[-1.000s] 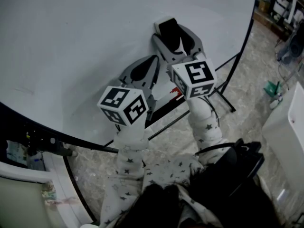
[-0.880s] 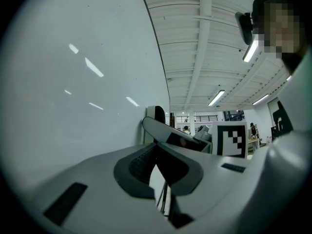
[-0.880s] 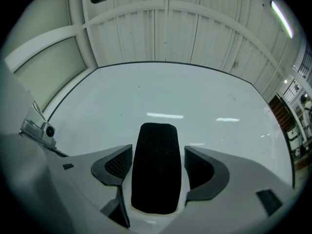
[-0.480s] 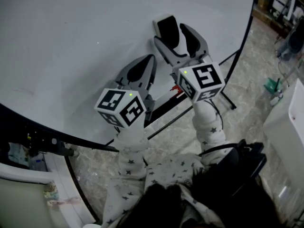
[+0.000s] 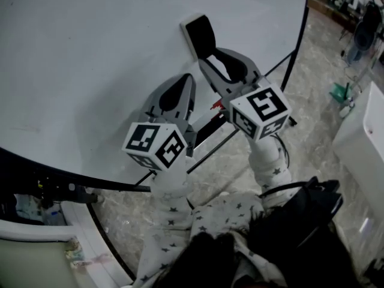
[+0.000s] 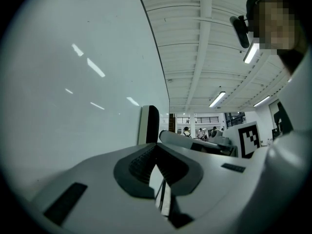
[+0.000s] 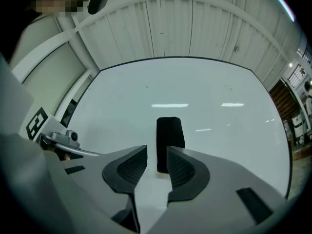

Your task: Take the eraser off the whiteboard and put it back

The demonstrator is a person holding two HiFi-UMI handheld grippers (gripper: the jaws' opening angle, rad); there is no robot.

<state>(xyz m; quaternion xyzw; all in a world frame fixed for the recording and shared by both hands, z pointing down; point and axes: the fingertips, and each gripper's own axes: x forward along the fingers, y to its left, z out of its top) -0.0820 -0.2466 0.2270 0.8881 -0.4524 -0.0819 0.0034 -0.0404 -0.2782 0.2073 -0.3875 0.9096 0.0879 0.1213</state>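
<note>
Pale tiled floor (image 5: pixel 318 65) is seen at right. A green object (image 5: pixel 339 92) is laid on it, near a white cabinet (image 5: pixel 367 143). A black bag (image 5: pixel 300 218) is seen at bottom. Overhead, ceiling lights (image 6: pixel 217 99) are lit; distant people (image 6: pixel 186 130) are seen below them.

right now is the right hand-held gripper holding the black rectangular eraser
No, the black rectangular eraser sits on the white whiteboard ahead of the right hand-held gripper, whose jaws have just been closing with nothing between them.
</note>
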